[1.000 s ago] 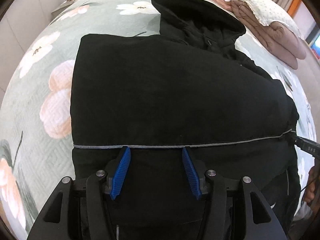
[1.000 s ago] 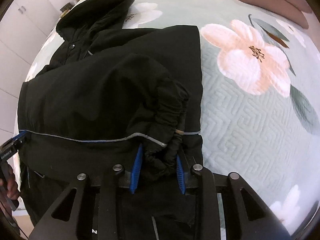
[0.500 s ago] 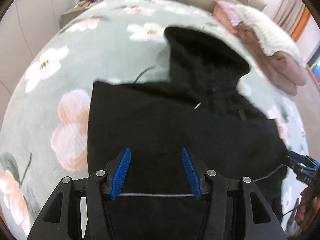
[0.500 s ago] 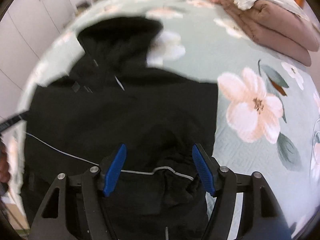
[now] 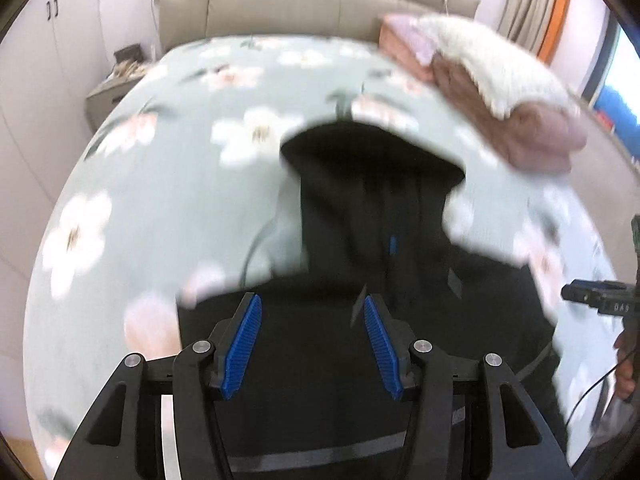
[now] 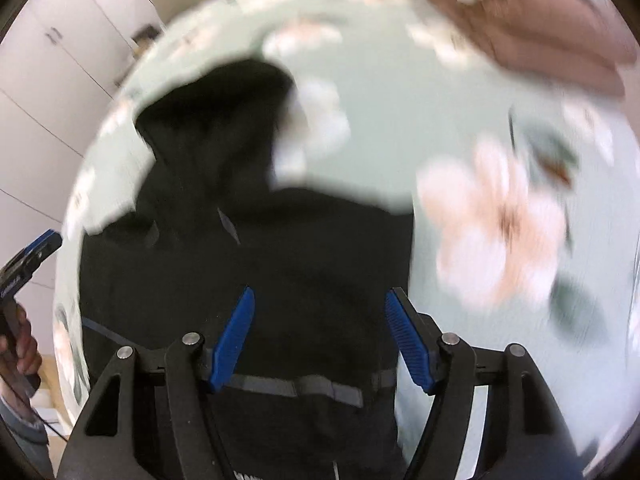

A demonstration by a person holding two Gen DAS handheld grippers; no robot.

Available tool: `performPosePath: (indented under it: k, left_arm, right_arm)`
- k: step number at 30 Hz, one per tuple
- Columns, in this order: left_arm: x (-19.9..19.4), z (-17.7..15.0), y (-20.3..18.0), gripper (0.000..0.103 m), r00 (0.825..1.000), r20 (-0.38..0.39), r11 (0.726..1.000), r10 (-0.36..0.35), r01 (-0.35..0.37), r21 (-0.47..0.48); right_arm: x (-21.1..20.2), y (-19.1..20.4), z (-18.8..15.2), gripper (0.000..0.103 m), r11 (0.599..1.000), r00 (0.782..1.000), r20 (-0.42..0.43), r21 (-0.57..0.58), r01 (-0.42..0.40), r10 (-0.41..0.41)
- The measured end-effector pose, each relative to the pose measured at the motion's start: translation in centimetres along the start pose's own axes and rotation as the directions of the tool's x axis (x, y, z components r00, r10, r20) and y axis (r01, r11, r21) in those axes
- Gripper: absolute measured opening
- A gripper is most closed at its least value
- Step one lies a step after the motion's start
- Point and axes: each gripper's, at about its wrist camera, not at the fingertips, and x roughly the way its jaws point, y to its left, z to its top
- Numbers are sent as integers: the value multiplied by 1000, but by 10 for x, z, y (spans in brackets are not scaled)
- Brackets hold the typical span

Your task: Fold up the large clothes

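Note:
A black hooded jacket (image 5: 360,272) lies flat on the flowered bed, hood toward the headboard, sleeves folded in over the body. My left gripper (image 5: 310,302) hangs above its lower body, open, with nothing between the blue pads. In the right wrist view the same jacket (image 6: 248,248) fills the left half, a grey reflective stripe (image 6: 296,386) crossing near the hem. My right gripper (image 6: 320,294) is raised above the jacket's right side; its jaws are opening and nothing is between them. Both views are blurred by motion.
The green flowered bedspread (image 5: 168,184) spreads to the left and beyond the hood. Folded pink and white bedding (image 5: 500,92) is stacked at the far right by the beige headboard (image 5: 304,12). White cupboards (image 6: 52,80) stand to the left. A hand (image 6: 20,340) holds the left gripper.
The right gripper let go of the bunched sleeve cuff and its jaws widened. Both grippers rose away from the jacket, so more of the bed and the headboard shows.

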Motion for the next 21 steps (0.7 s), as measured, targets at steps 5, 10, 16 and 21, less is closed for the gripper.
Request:
performPosePath:
  k: [5,10,16,21]
  left_arm:
    - [60,71,7,55,1000,8,999,25,-25,-29]
    - [137,109,16,55,993,-66,995,97,-99,-30]
    - [197,121,18,55,990,-140,997,35,-43,-57]
    - [214,122,42,7,995,-83,982,-52,35,-187]
  right_arm:
    - [43,19,77,73,1000,998,63,-5,-16,16]
    - [102,30,135,73,999,998,36,-37,-40,42]
    - [163,35,142,73,998,998,-50,-56,-34,32]
    - [183,28,140,8,997,998,-54,-71,-17,13]
